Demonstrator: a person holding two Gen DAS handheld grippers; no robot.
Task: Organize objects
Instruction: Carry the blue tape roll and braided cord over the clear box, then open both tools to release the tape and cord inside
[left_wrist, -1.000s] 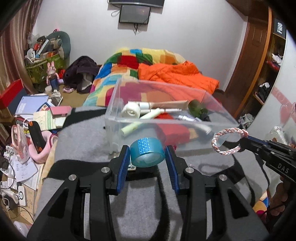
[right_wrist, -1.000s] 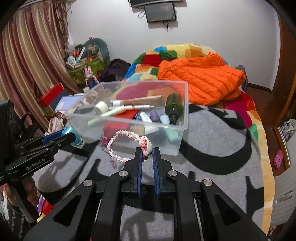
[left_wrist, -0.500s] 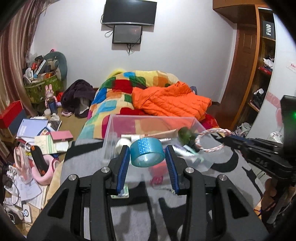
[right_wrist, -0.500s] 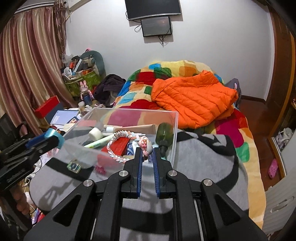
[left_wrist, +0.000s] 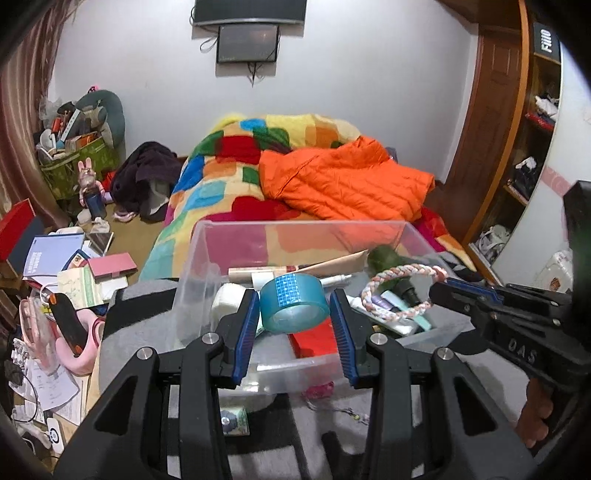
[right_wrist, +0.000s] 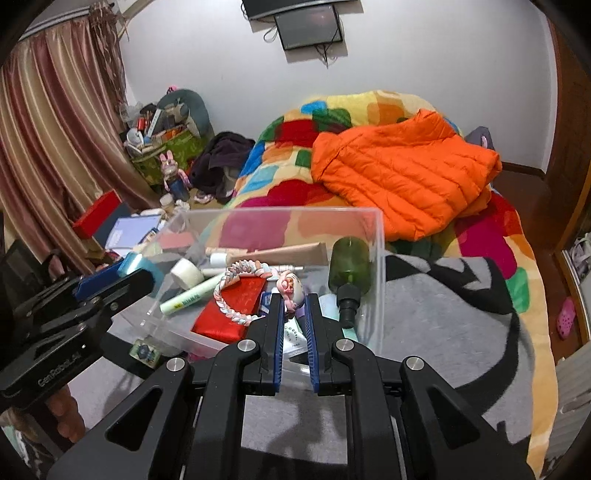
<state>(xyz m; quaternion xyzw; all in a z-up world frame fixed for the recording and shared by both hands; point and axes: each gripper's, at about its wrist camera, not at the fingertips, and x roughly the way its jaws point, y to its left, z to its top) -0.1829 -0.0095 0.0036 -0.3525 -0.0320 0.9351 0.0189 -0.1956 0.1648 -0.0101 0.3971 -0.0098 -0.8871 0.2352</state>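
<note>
Two views: from the left wrist, my left claw (left_wrist: 293, 325) pinches a blue tape roll (left_wrist: 294, 308) by its flat sides above the clear bin (left_wrist: 207, 254); the roll looks light, stiff and secure. From the right wrist, my right claw (right_wrist: 294, 314), nearly closed, grips a soft braided band (right_wrist: 236, 291) by its pink charm, over the bin (right_wrist: 376, 258); it seems limp.

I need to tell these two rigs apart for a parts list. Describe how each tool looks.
Both are matte black, angular frames with silver bolt heads and ribbed blue fingertip pads. The left tool carries white "GenRobot.AI" lettering on its side, seen from the right wrist. The right tool shows "DAS" on its side, seen from the left wrist. No cables or sleeves are visible.
</note>
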